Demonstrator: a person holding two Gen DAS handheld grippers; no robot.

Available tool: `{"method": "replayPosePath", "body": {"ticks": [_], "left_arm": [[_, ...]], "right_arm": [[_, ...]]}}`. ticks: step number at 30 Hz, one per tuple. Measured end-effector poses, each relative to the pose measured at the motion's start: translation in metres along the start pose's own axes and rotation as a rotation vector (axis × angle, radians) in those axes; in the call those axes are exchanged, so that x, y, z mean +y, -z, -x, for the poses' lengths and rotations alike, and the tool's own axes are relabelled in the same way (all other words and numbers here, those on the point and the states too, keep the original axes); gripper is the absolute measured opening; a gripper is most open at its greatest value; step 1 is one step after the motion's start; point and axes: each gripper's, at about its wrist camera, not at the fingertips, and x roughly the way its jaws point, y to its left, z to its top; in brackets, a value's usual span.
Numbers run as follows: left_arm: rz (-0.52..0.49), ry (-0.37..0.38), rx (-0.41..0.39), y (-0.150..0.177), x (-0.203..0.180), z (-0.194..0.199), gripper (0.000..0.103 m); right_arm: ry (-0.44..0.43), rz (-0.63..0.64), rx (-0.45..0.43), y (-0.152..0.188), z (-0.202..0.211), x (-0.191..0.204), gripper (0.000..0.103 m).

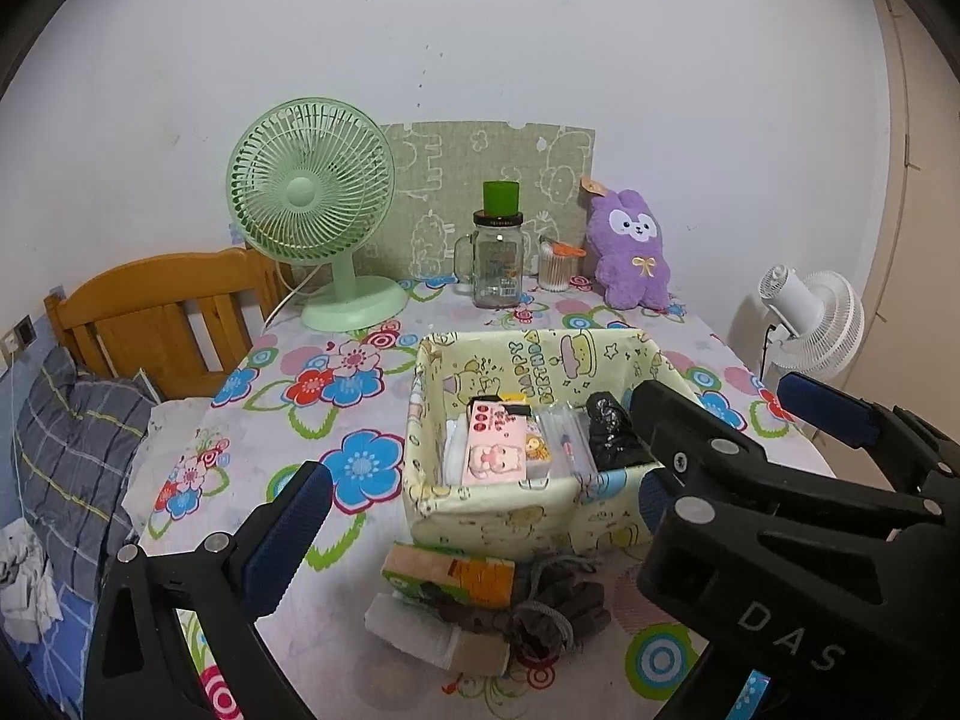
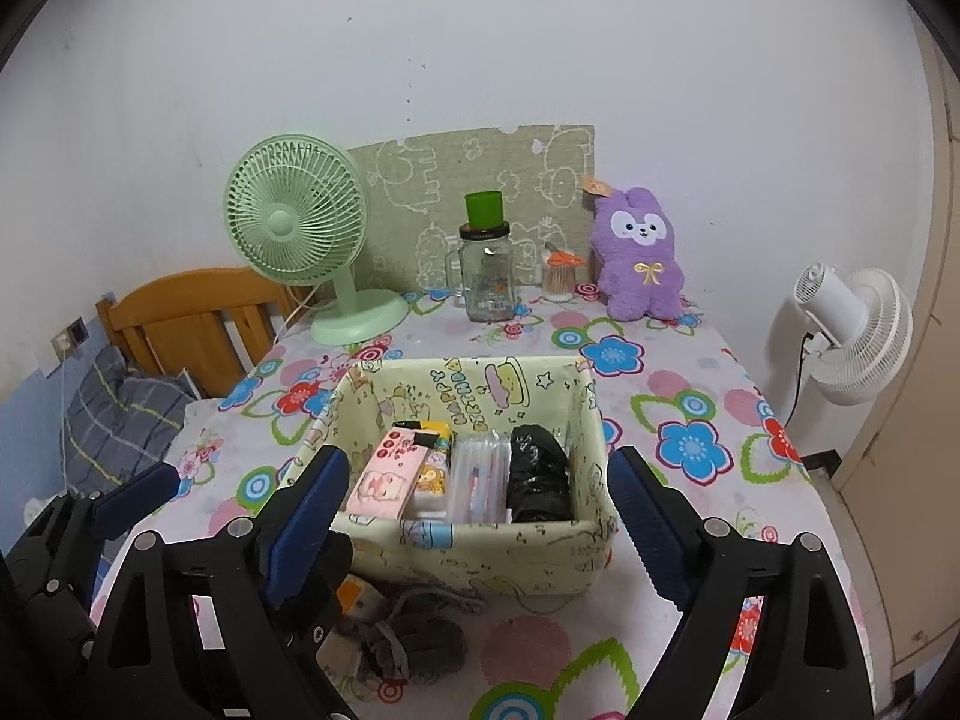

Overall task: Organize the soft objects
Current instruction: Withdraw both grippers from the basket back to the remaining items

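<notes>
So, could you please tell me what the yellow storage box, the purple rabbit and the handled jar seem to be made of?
Yellow storage box: apparently fabric-covered, matte printed cartoon pattern; its walls sag slightly.
Purple rabbit: plush, fuzzy pile, with a shiny gold bow.
Handled jar: clear glass by the look, see-through with glints; dark lid, material unclear.

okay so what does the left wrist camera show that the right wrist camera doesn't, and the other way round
Only the left wrist view shows the whole pile in front of the box: an orange-and-green packet, a white tissue pack and the grey gloves clearly. Only the right wrist view shows the white fan in full, down its stand. Both share the yellow fabric box, holding a pink pack and a black bag, plus the green fan, glass jar and purple plush.
</notes>
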Motion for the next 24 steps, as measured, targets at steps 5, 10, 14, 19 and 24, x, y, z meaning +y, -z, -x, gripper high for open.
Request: {"method": "replayPosePath", "body": {"ticks": [5,10,14,19,24], "left_arm": [[0.008,0.008,0.002,0.01,0.001,0.006,0.103],[0.01,0.005,0.01,0.023,0.0,0.009,0.103],[0.016,0.011,0.017,0.034,0.001,0.01,0.103],[0.015,0.002,0.015,0.048,0.002,0.011,0.103],[0.02,-0.002,0.021,0.059,0.004,0.008,0.103]], "right_arm": [[0.004,0.002,0.001,0.01,0.006,0.001,0.09],[0.019,0.01,-0.016,0.023,0.014,0.002,0.09],[0.01,0.02,-0.018,0.035,0.017,0.004,0.09],[-0.011,0.026,-0.025,0.048,0.018,0.005,0.09],[-0.037,0.017,-0.019,0.062,0.014,0.007,0.09]]}}
